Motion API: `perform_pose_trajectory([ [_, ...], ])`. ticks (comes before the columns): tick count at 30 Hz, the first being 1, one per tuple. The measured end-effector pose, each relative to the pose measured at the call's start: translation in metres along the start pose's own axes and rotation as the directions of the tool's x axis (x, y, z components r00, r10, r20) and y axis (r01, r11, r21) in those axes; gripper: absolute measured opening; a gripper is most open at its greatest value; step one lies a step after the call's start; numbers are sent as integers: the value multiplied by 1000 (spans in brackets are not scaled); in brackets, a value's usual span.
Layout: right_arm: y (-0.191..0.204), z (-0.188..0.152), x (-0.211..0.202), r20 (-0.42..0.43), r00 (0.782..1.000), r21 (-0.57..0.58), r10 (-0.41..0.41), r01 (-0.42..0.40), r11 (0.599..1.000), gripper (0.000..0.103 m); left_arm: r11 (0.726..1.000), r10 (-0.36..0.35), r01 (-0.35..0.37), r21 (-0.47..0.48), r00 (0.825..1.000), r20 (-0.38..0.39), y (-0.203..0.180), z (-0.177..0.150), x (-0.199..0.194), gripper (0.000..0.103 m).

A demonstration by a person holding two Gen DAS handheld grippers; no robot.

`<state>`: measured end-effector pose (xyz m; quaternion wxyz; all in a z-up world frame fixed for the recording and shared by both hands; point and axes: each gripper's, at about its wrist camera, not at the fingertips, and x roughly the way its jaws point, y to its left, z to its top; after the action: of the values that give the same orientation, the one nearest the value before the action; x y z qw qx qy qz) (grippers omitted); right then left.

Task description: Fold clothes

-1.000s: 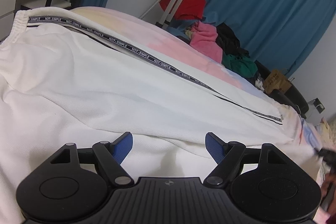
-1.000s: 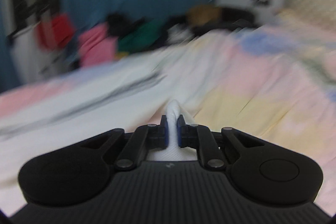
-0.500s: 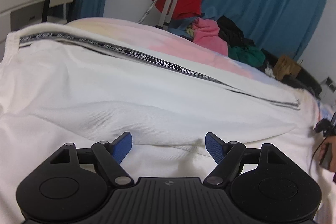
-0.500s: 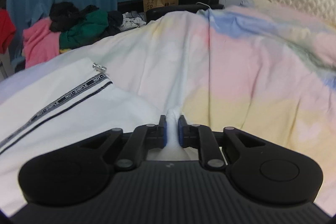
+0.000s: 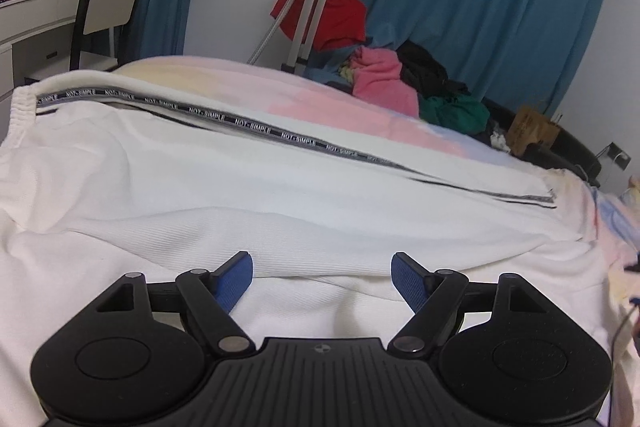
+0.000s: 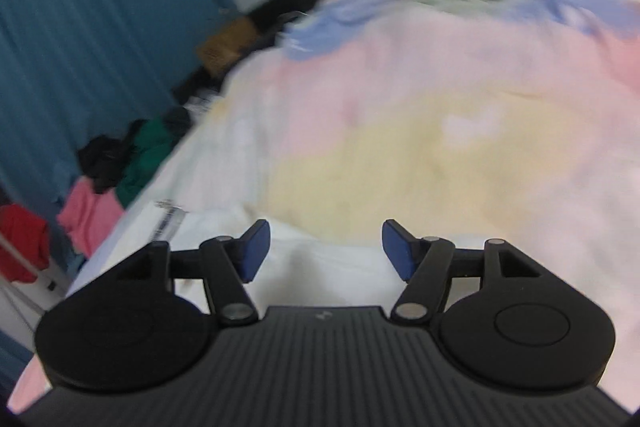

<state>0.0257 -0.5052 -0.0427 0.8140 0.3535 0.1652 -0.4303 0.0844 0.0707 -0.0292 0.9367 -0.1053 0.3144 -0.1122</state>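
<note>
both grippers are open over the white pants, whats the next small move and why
Probably lower the left gripper onto the fabric ridge just ahead of it and close. The white pants lie lengthwise on the bedspread, seemingly one leg over the other, striped tape on top, so a crosswise fold seems due. The right gripper is also open over white cloth, holding nothing.

"NOT-SIMPLE" is repeating in white letters along a dark side stripe (image 5: 256,125) running down the white trousers (image 5: 240,195). Nothing else is reading clearly; the right wrist view is blurring.
</note>
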Motion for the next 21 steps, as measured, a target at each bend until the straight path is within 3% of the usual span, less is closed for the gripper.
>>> perform_pose_trajectory([
  [5, -27, 1, -46, 10, 1000, 67, 19, -19, 998, 65, 1000, -13, 13, -22, 1000, 18, 0, 3, -21, 78],
  [7, -38, -6, -54, -22, 1000, 81, -8, 10, 997, 66, 999, -7, 8, -32, 1000, 26, 0, 5, -26, 78],
  [13, -68, -21, -27, -260, 965, 220, 24, 35, 975, 65, 995, 12, -10, -102, 1000, 26, 11, 9, -34, 78],
  [17, -72, -29, -11, -286, 950, 263, 123, -45, 964, 64, 987, 19, -13, -160, 999, 31, 24, 14, -40, 78],
  [18, -70, -30, -8, -285, 949, 252, 135, -62, 966, 62, 984, 23, -16, -175, 999, 34, 27, 16, -41, 78],
  [21, -63, -25, 3, -273, 959, 165, 80, -35, 986, 27, 974, 38, -29, -226, 999, 36, 37, 22, -39, 78],
])
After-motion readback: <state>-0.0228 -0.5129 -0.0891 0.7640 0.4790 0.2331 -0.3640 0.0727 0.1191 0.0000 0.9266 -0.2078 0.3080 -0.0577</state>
